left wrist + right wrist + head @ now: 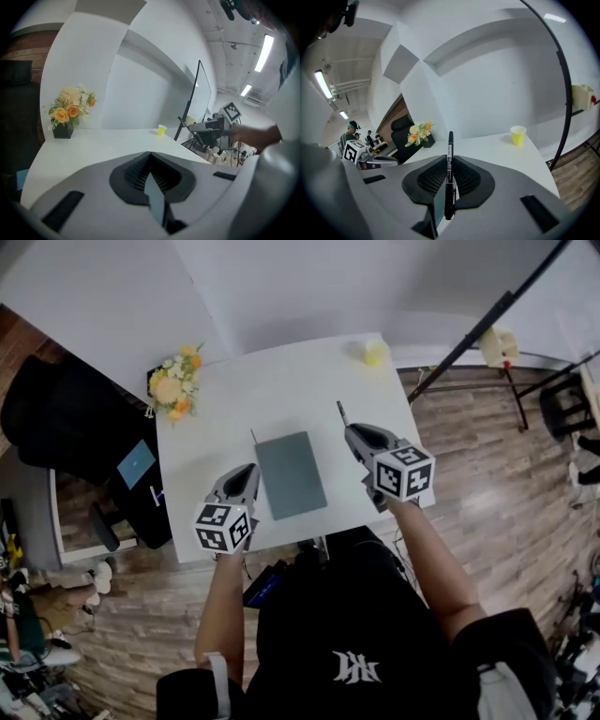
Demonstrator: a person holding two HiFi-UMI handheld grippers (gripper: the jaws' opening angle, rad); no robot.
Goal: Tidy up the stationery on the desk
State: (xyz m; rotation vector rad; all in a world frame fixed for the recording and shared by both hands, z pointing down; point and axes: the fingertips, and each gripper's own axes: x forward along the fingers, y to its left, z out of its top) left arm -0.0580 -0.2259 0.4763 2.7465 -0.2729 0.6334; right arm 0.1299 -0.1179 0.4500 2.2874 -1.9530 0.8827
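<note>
The white desk [281,381] bears a grey notebook [291,474] lying flat at its middle, with its near edge partly hidden behind the person's arms and body. The left gripper [249,470] sits just left of the notebook with its jaws pressed together on nothing, while the right gripper [350,433], to the notebook's right, is clamped on a black pen [341,412] whose tip sticks out past the jaws toward the far side. A thin dark stick [253,437] at the notebook's far left corner is too small to identify.
</note>
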